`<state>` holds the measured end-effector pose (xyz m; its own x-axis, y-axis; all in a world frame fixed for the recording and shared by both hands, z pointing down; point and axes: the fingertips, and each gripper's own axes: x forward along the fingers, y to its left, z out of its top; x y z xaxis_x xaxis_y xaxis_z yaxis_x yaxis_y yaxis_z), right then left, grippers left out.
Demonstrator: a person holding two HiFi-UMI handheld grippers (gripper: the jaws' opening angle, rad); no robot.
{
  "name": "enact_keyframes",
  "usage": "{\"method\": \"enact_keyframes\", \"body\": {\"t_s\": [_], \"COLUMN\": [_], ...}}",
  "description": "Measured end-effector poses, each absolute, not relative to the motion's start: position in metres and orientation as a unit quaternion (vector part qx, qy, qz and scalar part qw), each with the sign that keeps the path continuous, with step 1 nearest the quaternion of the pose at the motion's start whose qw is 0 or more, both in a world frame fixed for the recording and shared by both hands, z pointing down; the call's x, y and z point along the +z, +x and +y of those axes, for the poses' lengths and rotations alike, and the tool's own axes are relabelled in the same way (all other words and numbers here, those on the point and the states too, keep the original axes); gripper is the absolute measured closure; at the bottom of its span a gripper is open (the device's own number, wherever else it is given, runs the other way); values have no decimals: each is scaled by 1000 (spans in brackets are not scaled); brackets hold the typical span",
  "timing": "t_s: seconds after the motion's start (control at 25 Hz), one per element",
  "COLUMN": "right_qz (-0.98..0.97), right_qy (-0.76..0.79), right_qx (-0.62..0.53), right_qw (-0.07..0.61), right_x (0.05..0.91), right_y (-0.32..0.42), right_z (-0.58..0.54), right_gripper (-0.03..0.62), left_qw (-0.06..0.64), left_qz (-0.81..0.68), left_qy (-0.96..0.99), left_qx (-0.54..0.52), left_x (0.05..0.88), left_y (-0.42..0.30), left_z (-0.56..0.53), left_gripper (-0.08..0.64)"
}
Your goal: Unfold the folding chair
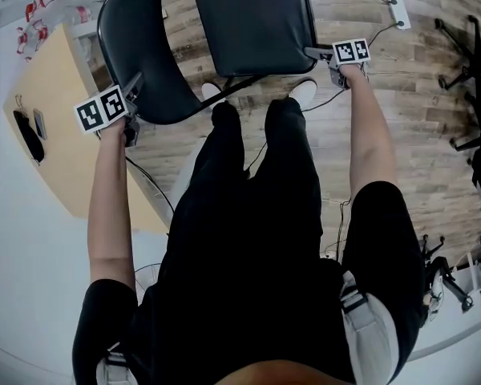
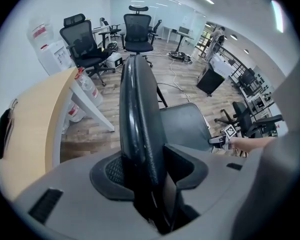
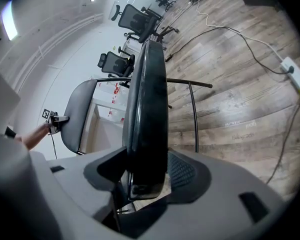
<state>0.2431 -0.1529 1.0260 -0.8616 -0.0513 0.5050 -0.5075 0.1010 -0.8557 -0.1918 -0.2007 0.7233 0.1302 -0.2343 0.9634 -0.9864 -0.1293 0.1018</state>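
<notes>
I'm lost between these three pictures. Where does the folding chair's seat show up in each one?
Head view: seat at top centre, seen flat from above.
Left gripper view: seat right of centre, beyond the edge-on backrest.
Right gripper view: seat in the middle, edge-on between the fingers.
Shared landmark: the backrest, top left in the head view, left in the right gripper view.

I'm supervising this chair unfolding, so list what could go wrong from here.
The right gripper pinches only the smooth edge of the seat, and the left gripper only the rim of the backrest; either could slip as the chair opens. The person's shoes stand close to the seat's near edge, so toes might get struck or pinched.
</notes>
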Motion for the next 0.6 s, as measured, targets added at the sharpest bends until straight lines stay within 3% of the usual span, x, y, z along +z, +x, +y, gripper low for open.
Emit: {"method": "enact_keyframes", "body": {"t_s": [0.6], "right_qz": [-718], "right_qy": [174], "right_qx": [651], "right_qw": [174], "right_x": [1078], "right_y": [282], "right_z": [-160], "right_gripper": [351], "left_qw": [442], "left_qz": [-497], "left_qy": [600], "left_qx": [444], "left_x": [754], "left_y": [-168], "left_z": [-206], "left_gripper": [370]}}
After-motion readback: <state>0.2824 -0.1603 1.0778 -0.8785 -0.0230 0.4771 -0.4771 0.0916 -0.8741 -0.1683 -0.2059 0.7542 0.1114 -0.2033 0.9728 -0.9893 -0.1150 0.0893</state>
